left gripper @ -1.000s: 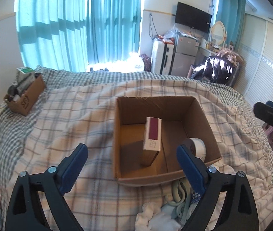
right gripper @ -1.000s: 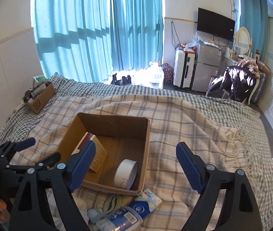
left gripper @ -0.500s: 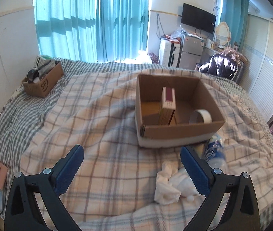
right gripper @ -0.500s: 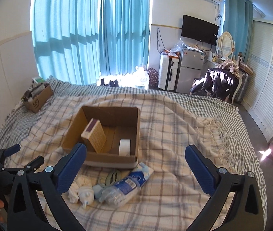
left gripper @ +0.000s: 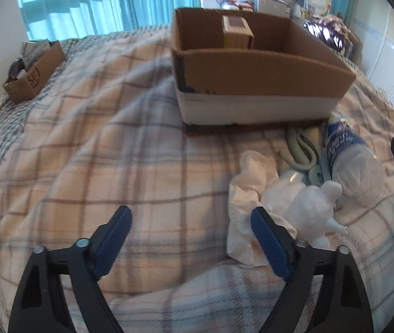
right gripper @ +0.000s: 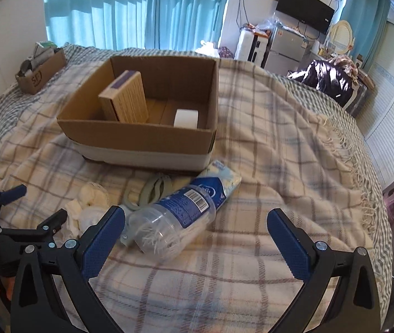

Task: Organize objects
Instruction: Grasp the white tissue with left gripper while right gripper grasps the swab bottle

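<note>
A carton (right gripper: 130, 100) and tape roll (right gripper: 186, 118) are already seen inside the box (right gripper: 141, 138) at upper left, while the bottle (right gripper: 177, 216), cloth (left gripper: 255, 202) and green loop (right gripper: 152, 190) remain on the bed at lower centre, with both the left gripper (left gripper: 191, 230) and right gripper (right gripper: 195, 236) held wide and empty.
</note>
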